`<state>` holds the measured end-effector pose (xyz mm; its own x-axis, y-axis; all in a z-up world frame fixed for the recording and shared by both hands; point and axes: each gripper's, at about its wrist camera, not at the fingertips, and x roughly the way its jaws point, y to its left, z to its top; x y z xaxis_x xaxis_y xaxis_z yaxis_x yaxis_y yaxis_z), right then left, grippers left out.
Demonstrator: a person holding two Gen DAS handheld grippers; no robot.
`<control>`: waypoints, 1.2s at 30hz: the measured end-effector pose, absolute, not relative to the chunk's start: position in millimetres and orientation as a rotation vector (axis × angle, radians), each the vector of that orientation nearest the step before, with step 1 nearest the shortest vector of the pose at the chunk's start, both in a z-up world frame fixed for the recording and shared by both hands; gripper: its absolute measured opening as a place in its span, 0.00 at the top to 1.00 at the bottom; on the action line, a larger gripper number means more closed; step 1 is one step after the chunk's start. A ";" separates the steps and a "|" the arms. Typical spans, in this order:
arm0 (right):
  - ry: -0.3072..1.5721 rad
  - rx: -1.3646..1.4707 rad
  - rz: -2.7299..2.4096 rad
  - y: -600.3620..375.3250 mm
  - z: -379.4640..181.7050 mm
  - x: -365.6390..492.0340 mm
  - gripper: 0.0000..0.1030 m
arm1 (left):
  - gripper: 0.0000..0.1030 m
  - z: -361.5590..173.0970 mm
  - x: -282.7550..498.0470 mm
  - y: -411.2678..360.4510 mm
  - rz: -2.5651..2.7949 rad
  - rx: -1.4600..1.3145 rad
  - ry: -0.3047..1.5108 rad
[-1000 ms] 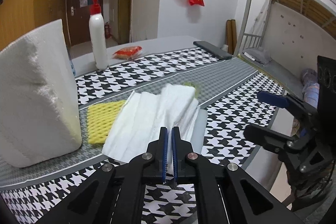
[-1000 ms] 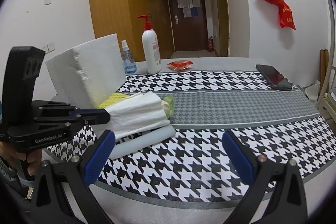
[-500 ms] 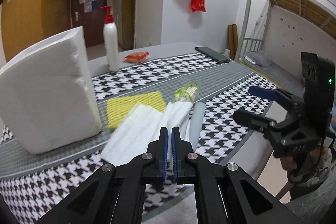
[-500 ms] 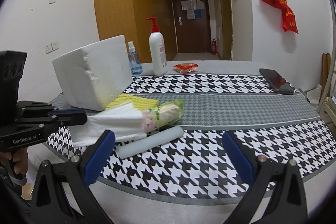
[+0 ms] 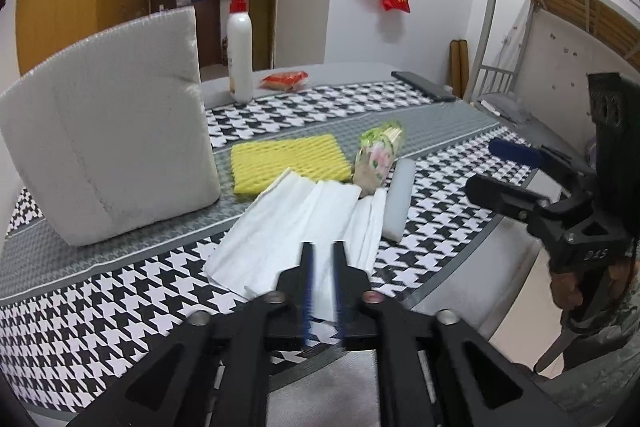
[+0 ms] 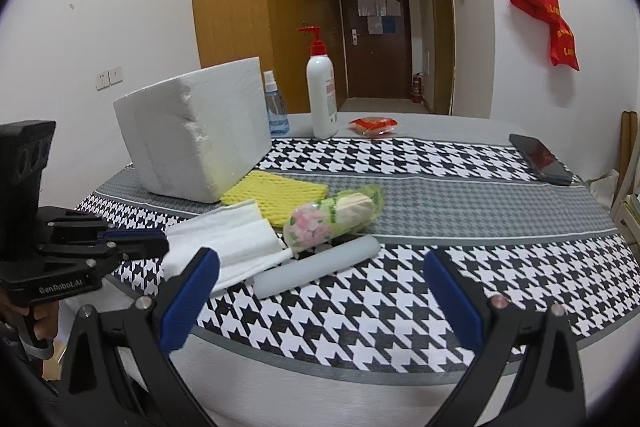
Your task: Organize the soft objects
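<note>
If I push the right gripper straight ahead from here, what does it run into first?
Probably the white foam cylinder lying on the table's near edge, ahead of the open right gripper, with the floral tissue pack just behind it. Depth is uncertain; held high, the gripper could pass above both.

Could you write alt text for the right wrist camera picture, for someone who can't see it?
An open right gripper faces a houndstooth-covered table where the left gripper meets the edge of a white cloth. Beside the cloth lie a pale foam tube, a flowery packet, a yellow mesh pad and a big white foam block.
</note>
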<state>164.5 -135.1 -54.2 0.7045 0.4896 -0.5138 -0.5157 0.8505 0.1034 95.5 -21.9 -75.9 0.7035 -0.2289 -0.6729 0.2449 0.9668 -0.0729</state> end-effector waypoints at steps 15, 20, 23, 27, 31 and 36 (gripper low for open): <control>0.616 -0.055 0.568 -120.2 -64.1 172.7 0.00 | 0.27 -98.8 116.1 -17.5 -0.261 0.028 0.781; 0.620 -0.060 0.568 -119.0 -64.6 172.5 0.00 | 0.24 -104.8 122.3 -15.5 -0.271 0.018 0.812; 0.623 -0.061 0.570 -118.6 -65.3 172.0 0.00 | 0.22 -107.3 125.7 -16.8 -0.286 0.017 0.831; 0.639 -0.060 0.573 -115.7 -67.9 173.2 0.00 | 0.12 -109.1 127.6 -24.8 -0.308 0.055 0.854; 0.655 -0.064 0.573 -110.4 -71.5 174.7 0.00 | 0.10 -110.6 127.3 -29.1 -0.290 0.087 0.863; 0.687 -0.061 0.561 -106.0 -75.4 180.3 0.00 | 0.10 -110.8 127.7 -25.6 -0.273 0.078 0.864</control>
<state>180.3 -106.0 -75.4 0.6315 0.4706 -0.6163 -0.5100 0.8508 0.1270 127.7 -25.6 -110.8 0.6174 -0.2052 -0.7594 0.2684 0.9624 -0.0418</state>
